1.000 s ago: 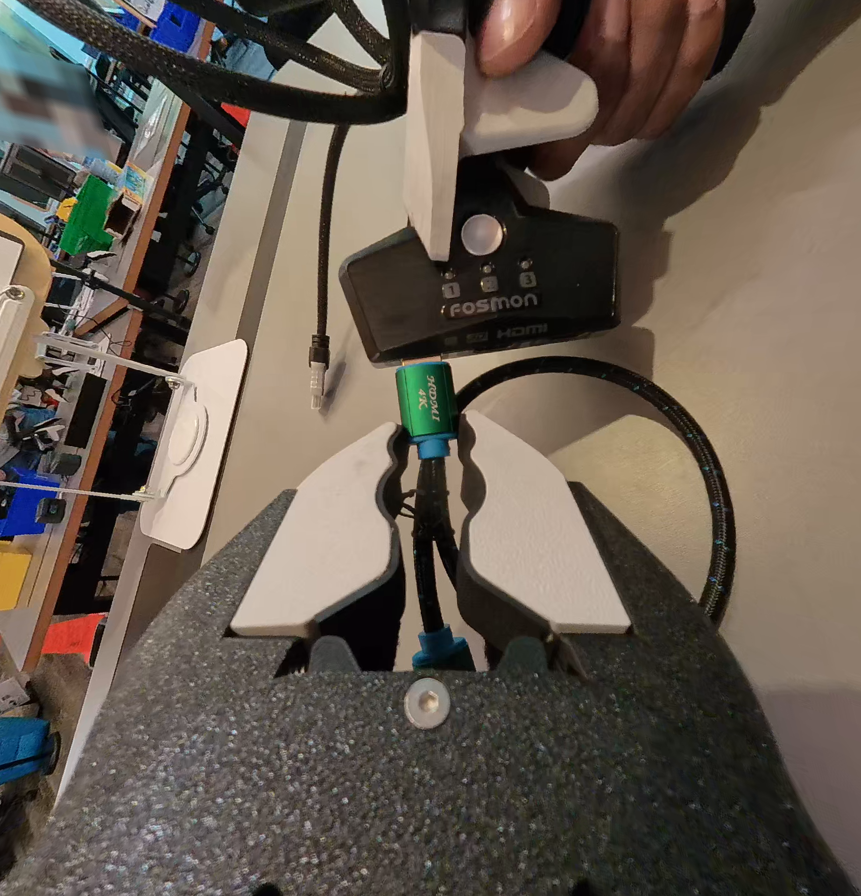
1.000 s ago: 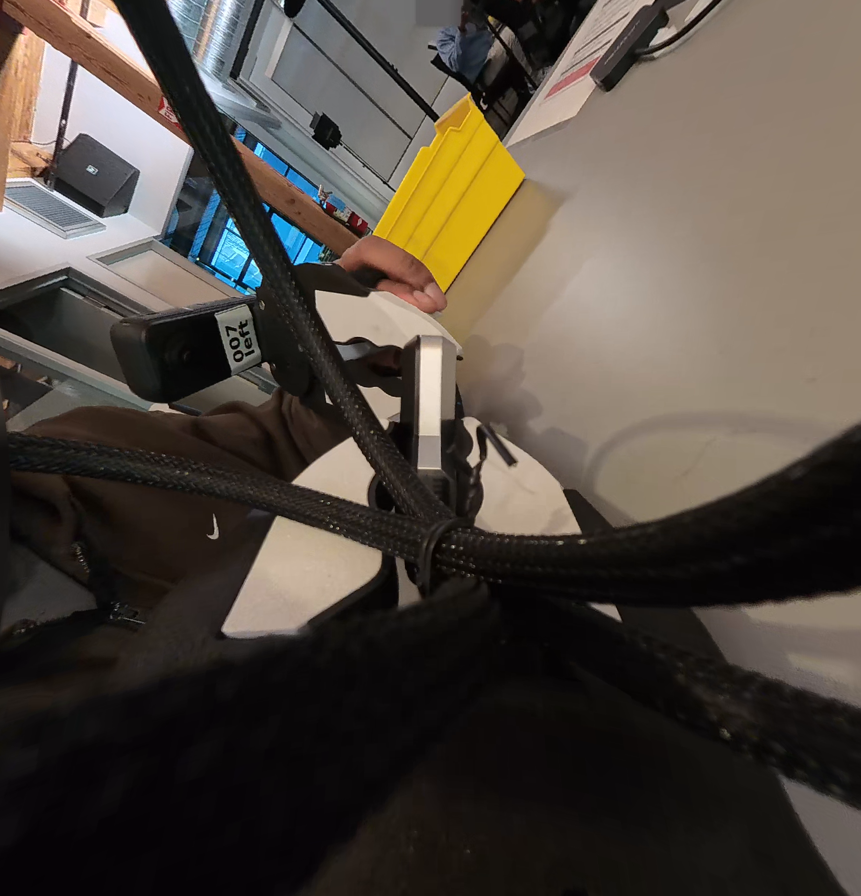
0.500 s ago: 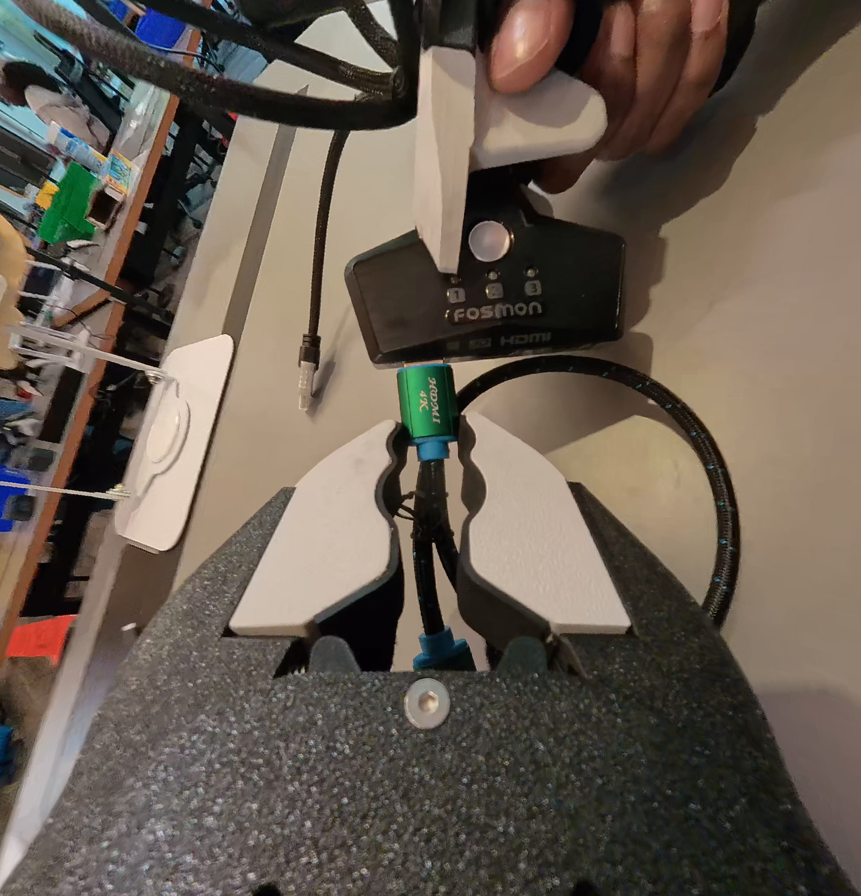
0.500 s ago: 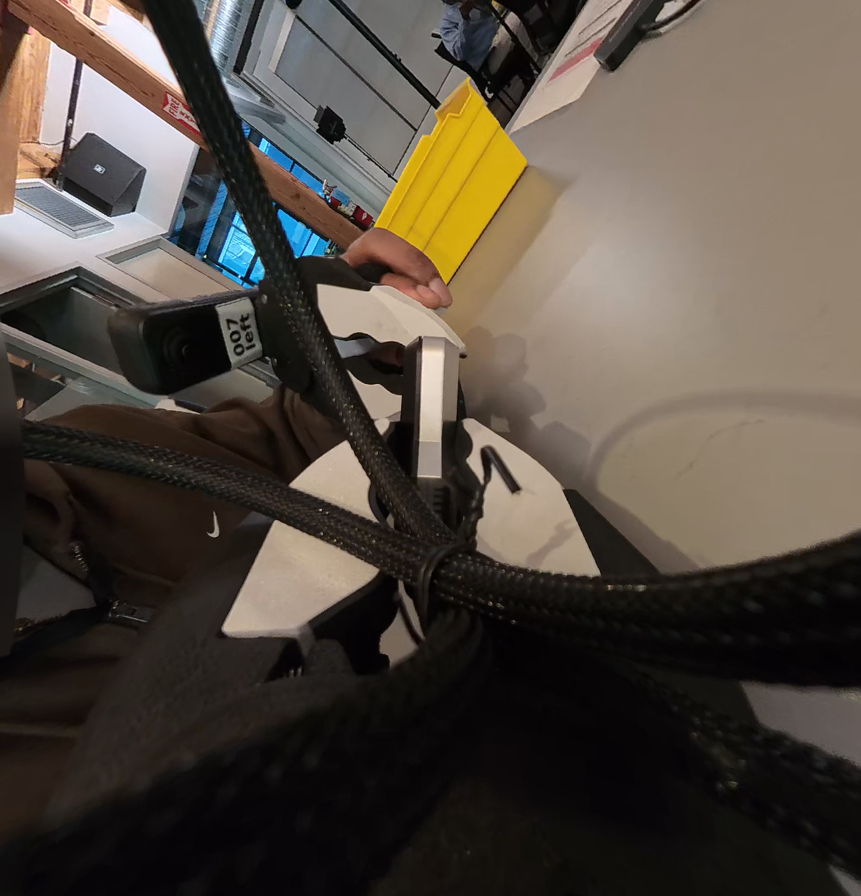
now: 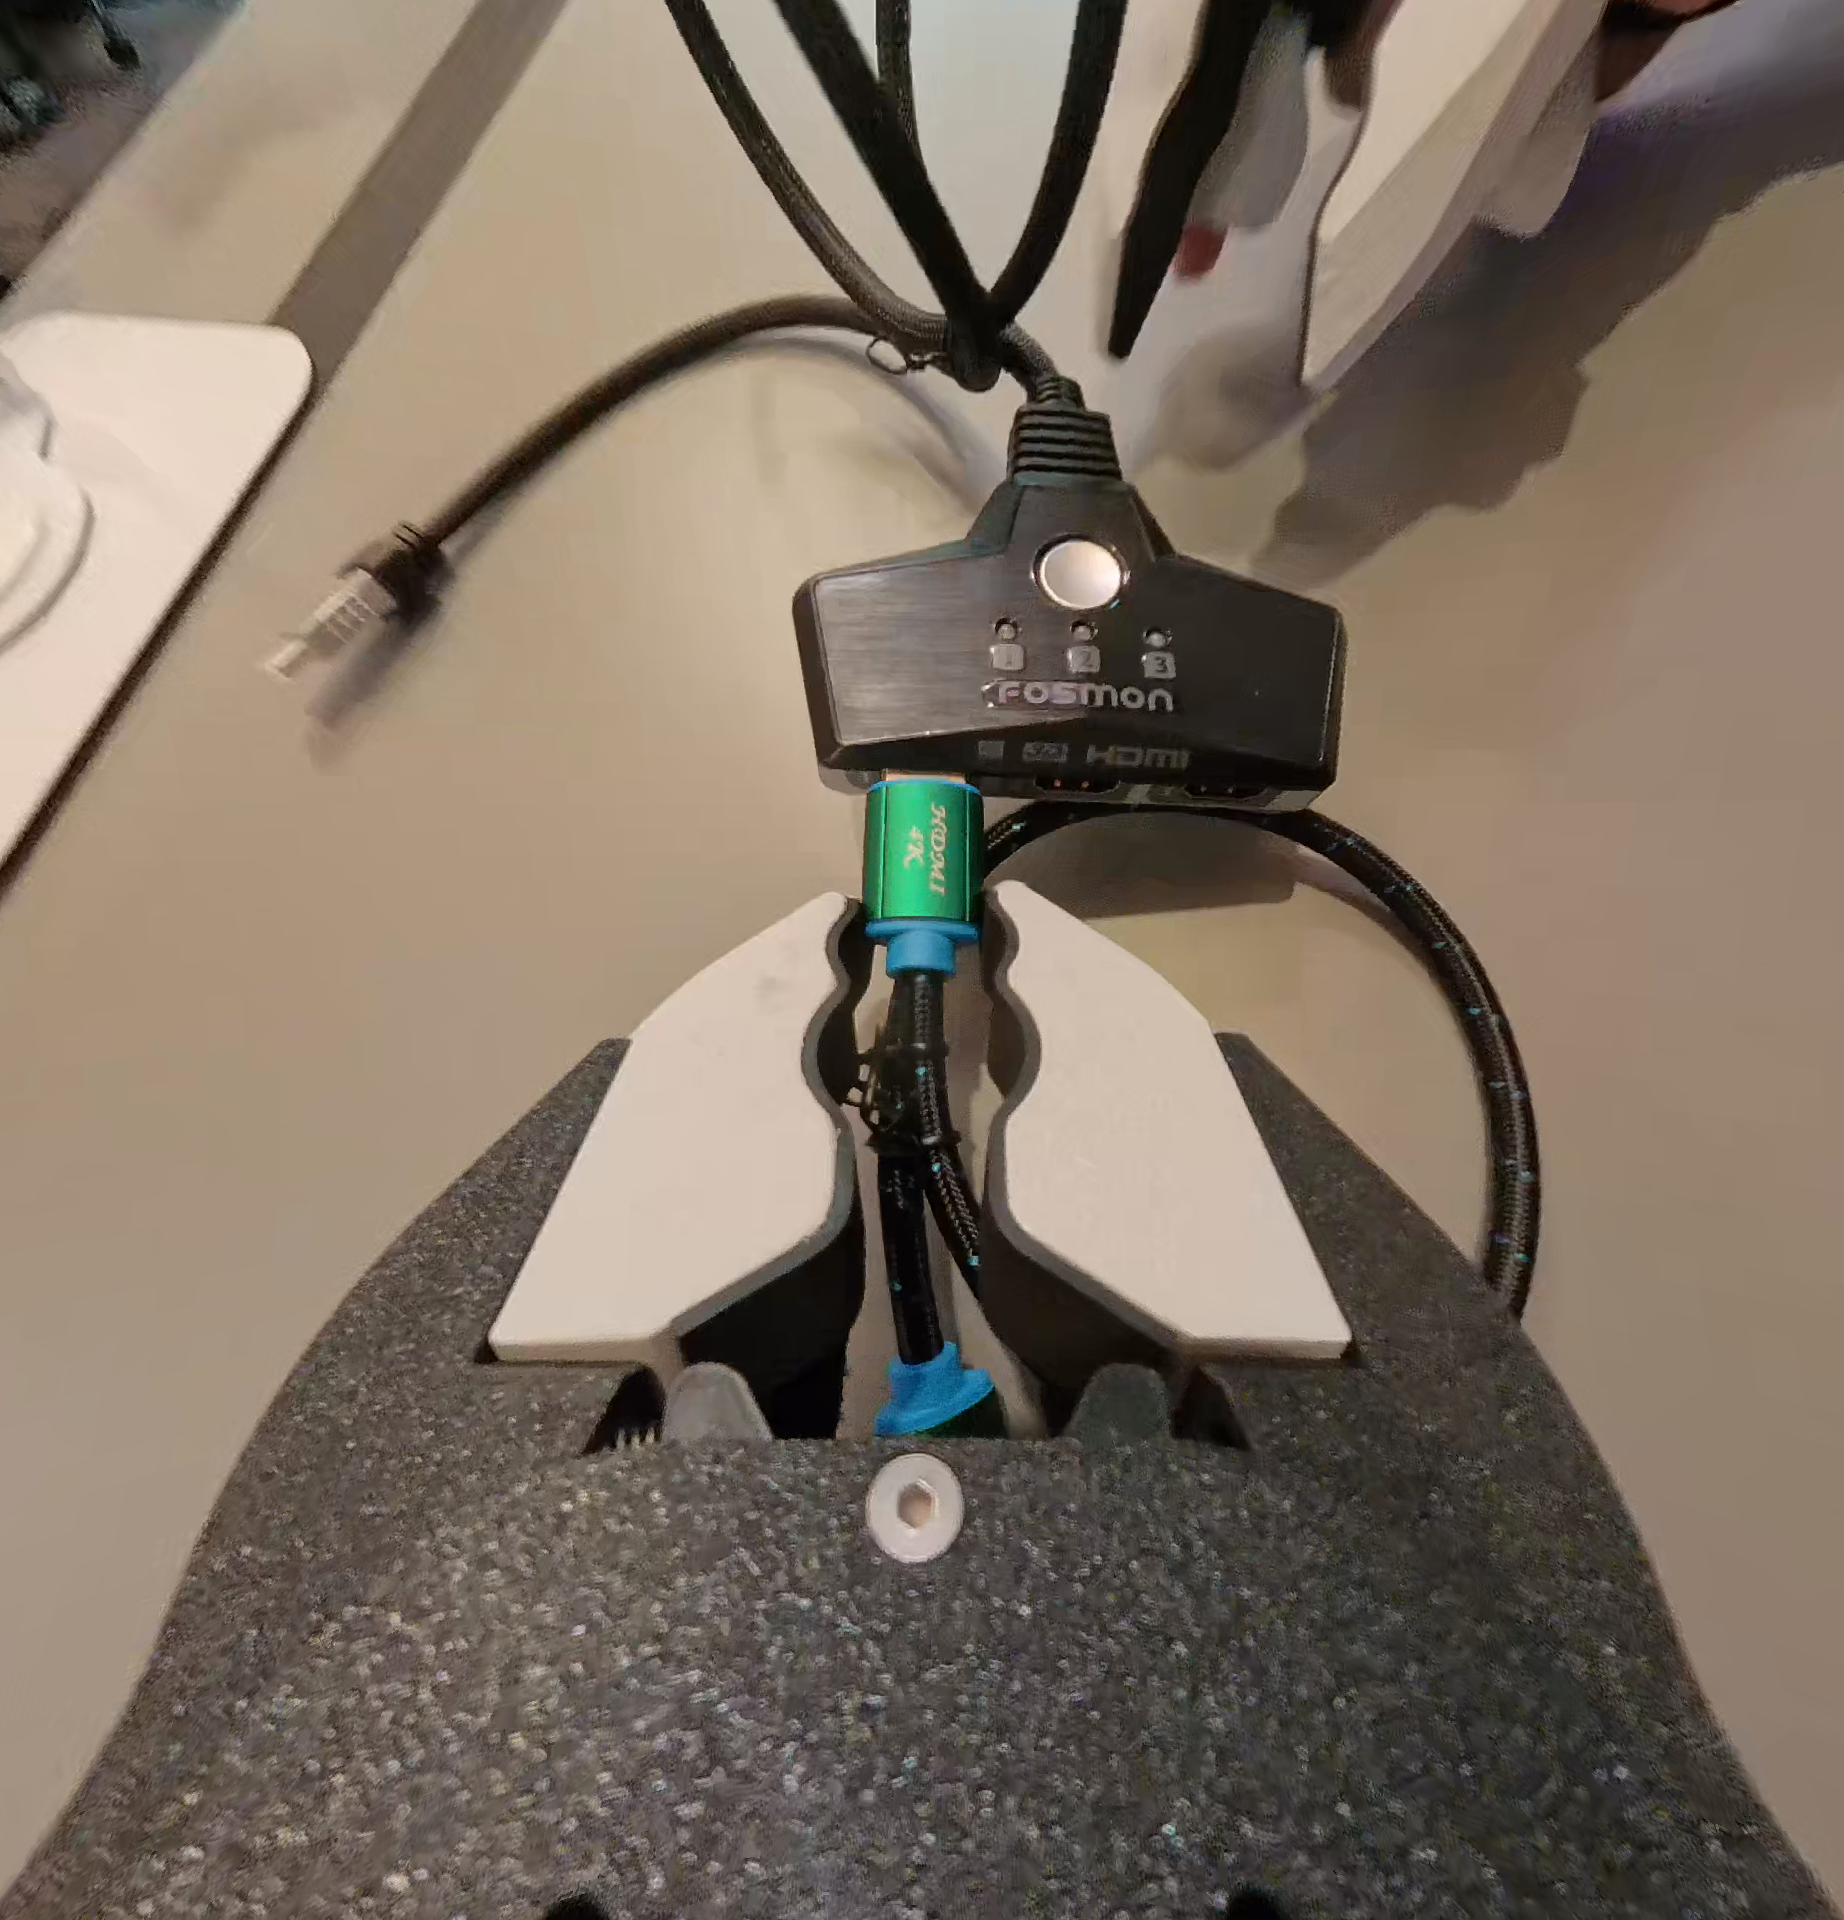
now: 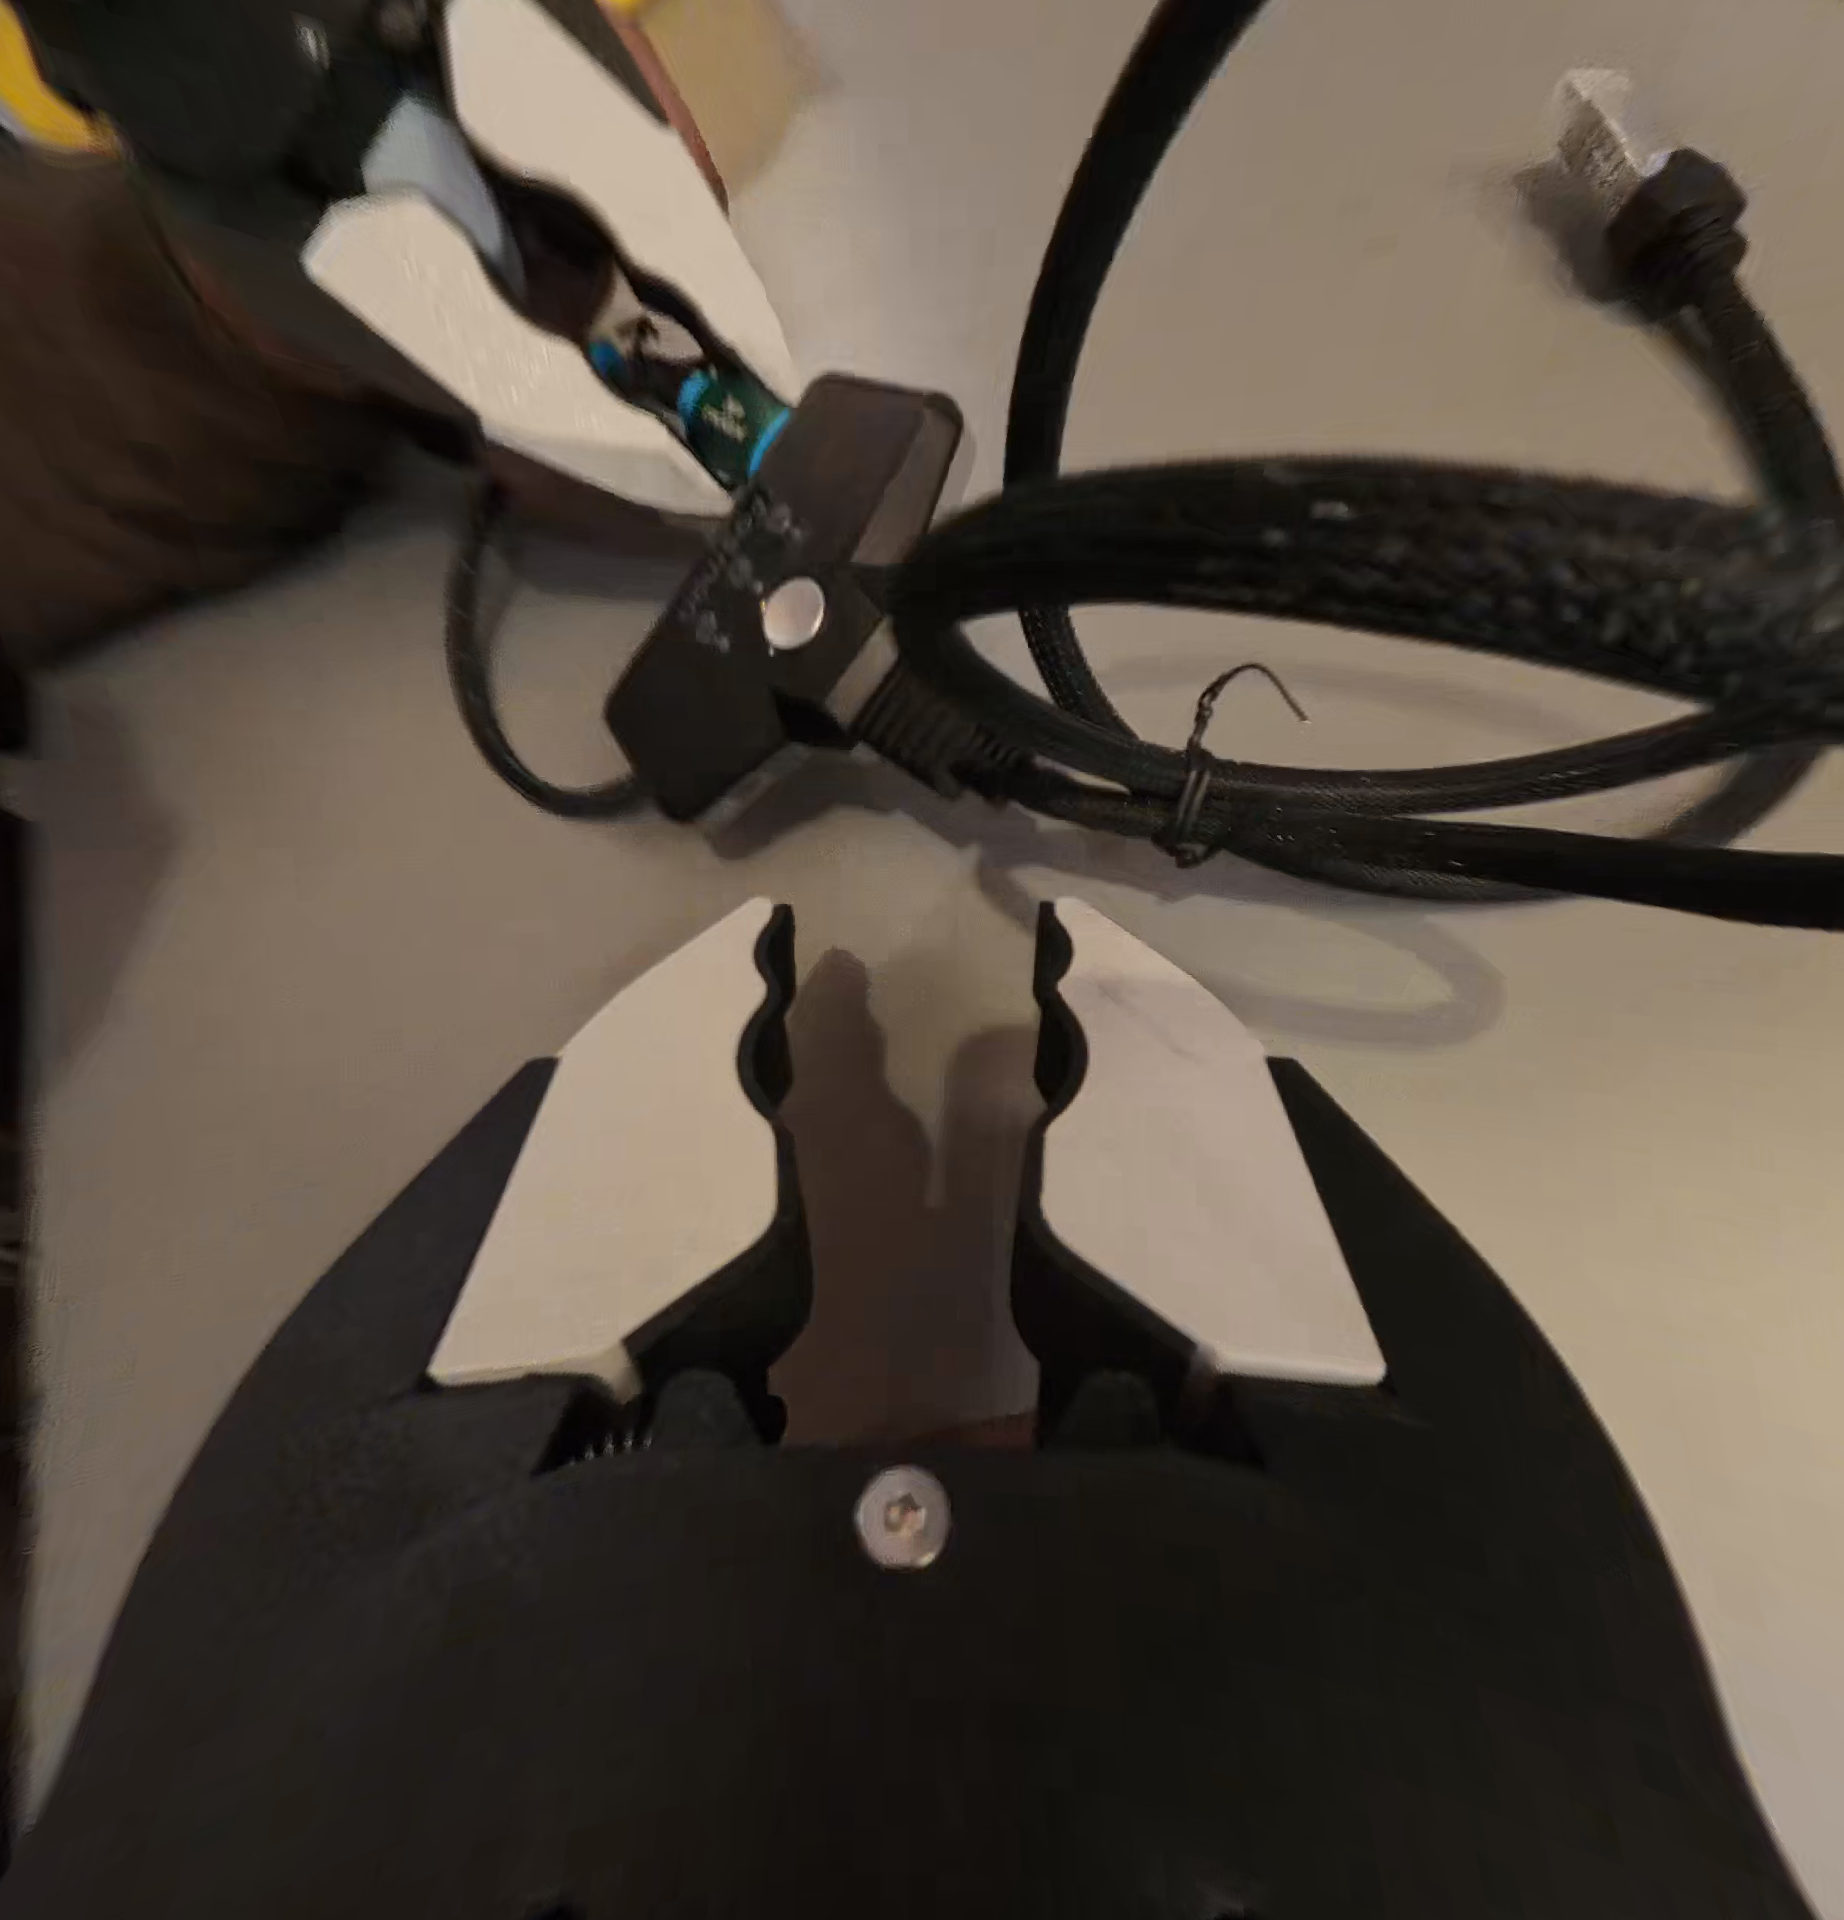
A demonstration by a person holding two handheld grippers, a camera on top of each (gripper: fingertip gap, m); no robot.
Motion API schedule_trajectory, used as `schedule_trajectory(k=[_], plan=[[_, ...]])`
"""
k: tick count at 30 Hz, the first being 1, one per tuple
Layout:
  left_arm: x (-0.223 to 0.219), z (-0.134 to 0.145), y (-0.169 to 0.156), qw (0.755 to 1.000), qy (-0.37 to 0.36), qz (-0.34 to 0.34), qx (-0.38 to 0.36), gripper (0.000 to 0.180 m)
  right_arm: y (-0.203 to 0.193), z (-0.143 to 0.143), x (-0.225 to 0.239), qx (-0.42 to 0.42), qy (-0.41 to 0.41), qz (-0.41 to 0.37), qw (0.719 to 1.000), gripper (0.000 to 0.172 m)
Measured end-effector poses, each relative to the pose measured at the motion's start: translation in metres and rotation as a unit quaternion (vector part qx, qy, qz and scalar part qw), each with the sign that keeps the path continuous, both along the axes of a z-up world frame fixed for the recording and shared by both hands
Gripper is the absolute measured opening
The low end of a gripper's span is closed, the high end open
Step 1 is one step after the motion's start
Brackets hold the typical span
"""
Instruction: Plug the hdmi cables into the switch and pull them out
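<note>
The left gripper (image 5: pixel 920 914) is clamped on the rear end of a green plug (image 5: pixel 920 850) — its front end is seated in the leftmost port of a black switch box (image 5: pixel 1069 665) lying on the beige table (image 5: pixel 482 935). The right gripper (image 6: pixel 910 935) hangs just short of that box with its fingers apart and nothing between them — black braided cables (image 6: pixel 1417 582) coil beside it.

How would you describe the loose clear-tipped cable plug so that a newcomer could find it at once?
On the beige table, look left of the black switch box. A black braided cable curves out to a plug lying free; unlike the green plug, it is plugged into nothing and is clear-tipped.
</note>
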State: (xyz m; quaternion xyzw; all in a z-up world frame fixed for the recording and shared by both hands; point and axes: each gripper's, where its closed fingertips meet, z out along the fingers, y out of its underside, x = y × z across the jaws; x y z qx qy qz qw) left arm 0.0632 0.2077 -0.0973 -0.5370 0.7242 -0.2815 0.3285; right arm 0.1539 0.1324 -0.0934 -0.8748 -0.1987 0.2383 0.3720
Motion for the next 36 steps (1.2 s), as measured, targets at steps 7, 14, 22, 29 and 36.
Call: schedule_trajectory(k=[7,14,22,29,36], plan=[[0.001,-0.010,-0.007,0.997,0.018,-0.004,-0.072,0.021,-0.010,0.020,-0.021,0.194,-0.192,0.105,0.956,0.032],[0.002,-0.007,-0.030,0.987,0.022,-0.029,-0.157,0.021,0.007,0.010,-0.026,0.342,-0.437,0.128,0.822,0.048],[0.003,-0.005,-0.029,0.976,0.024,-0.004,-0.216,0.021,0.012,0.024,-0.027,0.419,-0.505,0.116,0.746,0.050],[0.004,0.004,-0.046,0.963,0.012,-0.043,-0.267,0.020,0.020,0.007,-0.033,0.431,-0.558,0.123,0.699,0.034],[0.011,0.017,-0.039,0.962,-0.034,-0.020,-0.269,0.032,0.022,0.011,-0.032,0.443,-0.581,0.098,0.675,0.023]])
